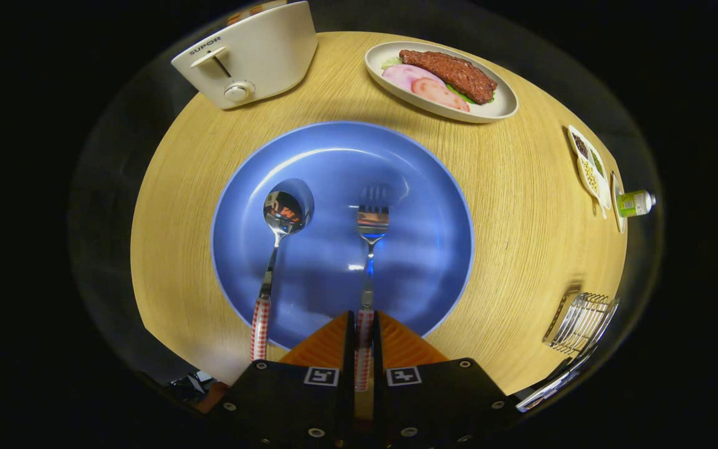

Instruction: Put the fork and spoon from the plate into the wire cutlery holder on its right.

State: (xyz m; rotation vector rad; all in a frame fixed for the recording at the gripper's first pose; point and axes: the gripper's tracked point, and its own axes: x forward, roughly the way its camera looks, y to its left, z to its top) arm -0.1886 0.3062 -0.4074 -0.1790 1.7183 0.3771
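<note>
Gripper view | gripper (364, 330) pinching fork (371, 237) by its checked handle, tines ahead on plate (434, 187) | spoon (278, 237) just left of fingers, untouched | holder (580, 321) far right, appears empty | judged: neither piece delivered, fork first.

Wooden table (521, 206): plates, toaster (250, 56), wire holder (580, 324).

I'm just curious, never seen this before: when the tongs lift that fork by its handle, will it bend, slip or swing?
The fork looks like shiny metal, so it should stay stiff. The tongs are closed on the checked handle end only, so the heavier head may droop or swivel. Its polished neck looks slippery, though the patterned handle probably grips better. It rests on the blue plate, so it may scrape when lifted.
</note>
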